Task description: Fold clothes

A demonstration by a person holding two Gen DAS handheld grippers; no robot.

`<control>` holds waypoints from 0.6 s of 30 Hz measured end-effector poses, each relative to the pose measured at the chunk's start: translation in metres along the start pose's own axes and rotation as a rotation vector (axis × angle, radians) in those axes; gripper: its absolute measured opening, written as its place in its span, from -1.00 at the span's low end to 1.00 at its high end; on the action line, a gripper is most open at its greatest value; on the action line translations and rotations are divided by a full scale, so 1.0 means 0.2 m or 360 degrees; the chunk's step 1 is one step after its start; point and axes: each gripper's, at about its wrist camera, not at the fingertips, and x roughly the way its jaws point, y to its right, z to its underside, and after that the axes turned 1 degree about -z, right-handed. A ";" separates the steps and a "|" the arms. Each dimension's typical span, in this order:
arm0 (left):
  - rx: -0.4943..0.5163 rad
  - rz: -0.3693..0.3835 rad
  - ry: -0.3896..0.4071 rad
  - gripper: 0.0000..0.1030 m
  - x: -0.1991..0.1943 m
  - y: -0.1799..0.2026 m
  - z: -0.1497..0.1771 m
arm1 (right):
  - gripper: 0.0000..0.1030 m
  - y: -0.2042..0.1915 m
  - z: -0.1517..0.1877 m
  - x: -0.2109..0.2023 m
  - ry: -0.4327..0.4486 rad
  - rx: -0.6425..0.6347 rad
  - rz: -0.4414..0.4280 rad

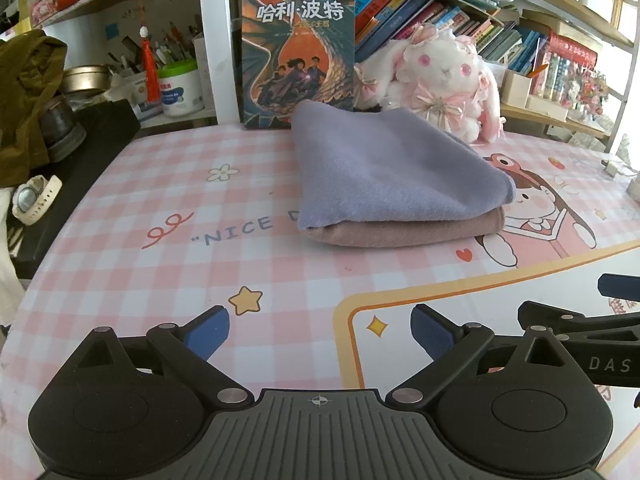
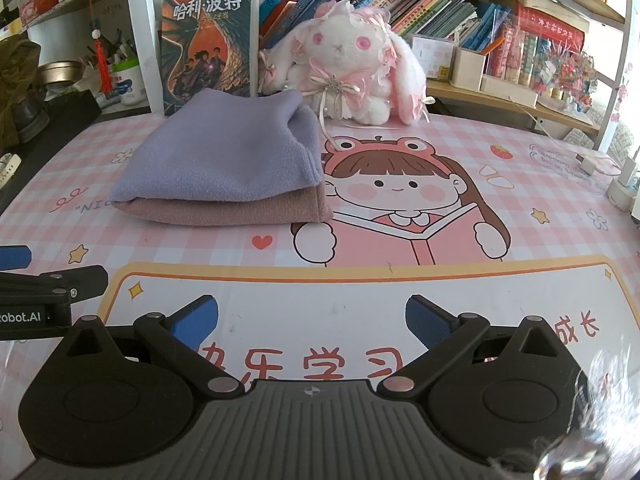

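A folded lavender cloth (image 1: 384, 172) (image 2: 224, 152) lies on top of a folded dusty-pink cloth (image 1: 404, 234) (image 2: 240, 212) on the pink checked desk mat (image 1: 160, 264) (image 2: 520, 200). Both cloths sit apart from the grippers, toward the back of the desk. My left gripper (image 1: 320, 330) hovers over the mat's near part, open, with nothing between its blue pads. My right gripper (image 2: 312, 320) is likewise open and holds nothing, over the mat's white panel. Each gripper shows at the edge of the other's view, the right gripper's side (image 1: 600, 332) and the left gripper's side (image 2: 48, 292).
A large book (image 1: 298, 52) (image 2: 206, 36) and a white-and-pink plush rabbit (image 1: 436, 80) (image 2: 344, 64) stand behind the cloths, before shelves of books. A wristwatch (image 1: 34, 200) and dark clutter lie at the left edge. A white charger and cable (image 2: 616, 180) sit at the right.
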 end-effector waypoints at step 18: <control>0.0004 -0.0001 0.0001 0.94 -0.01 0.01 0.00 | 0.97 0.00 0.00 -0.01 0.0003 0.0002 0.0003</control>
